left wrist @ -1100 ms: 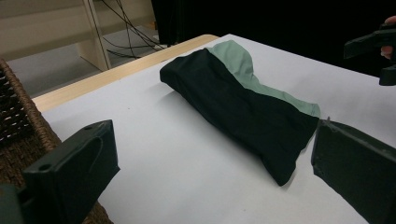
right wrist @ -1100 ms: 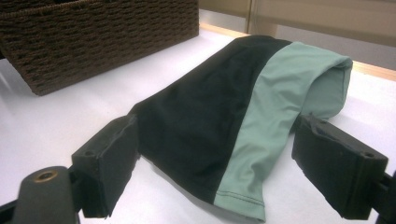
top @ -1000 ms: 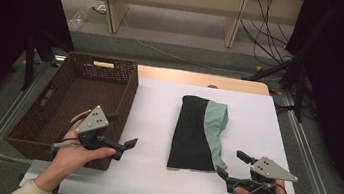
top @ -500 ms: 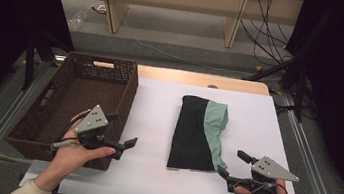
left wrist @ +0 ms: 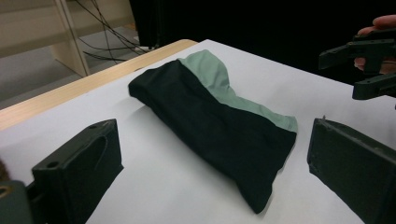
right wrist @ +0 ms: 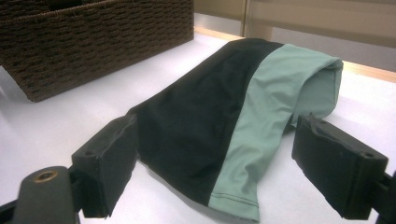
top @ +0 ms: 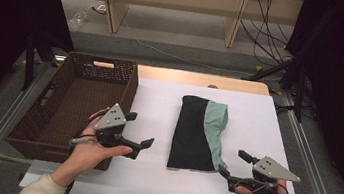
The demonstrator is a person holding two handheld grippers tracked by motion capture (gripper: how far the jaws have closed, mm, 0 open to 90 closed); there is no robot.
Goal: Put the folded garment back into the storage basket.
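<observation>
White covering spreads over the tabletop [top: 158, 186], with a wooden strip along its far edge and cables on the floor beyond. Folded once, a black and mint-green garment [top: 199, 132] lies flat near the middle, apart from the brown woven basket [top: 65, 108] that sits at the left edge.

Risk, as I judge it, lies in the pick-up. The cloth is slack and layered, so a pinch at 1 corner alone would likely catch only the top layer and let the fold fall open. Lifting with the 2 grippers out of step could drag the bundle across the surface or let it sag. Carried low toward the basket, a hanging end could snag on the woven rim.

The left gripper [top: 140, 147] hovers between basket and garment, its fingers [left wrist: 79, 172] spread wide with nothing between them, aimed at the cloth. The right gripper [top: 232, 168] sits just off the garment's near right corner, its fingers [right wrist: 105, 163] equally wide apart, framing the near edge of the fabric without touching it.
</observation>
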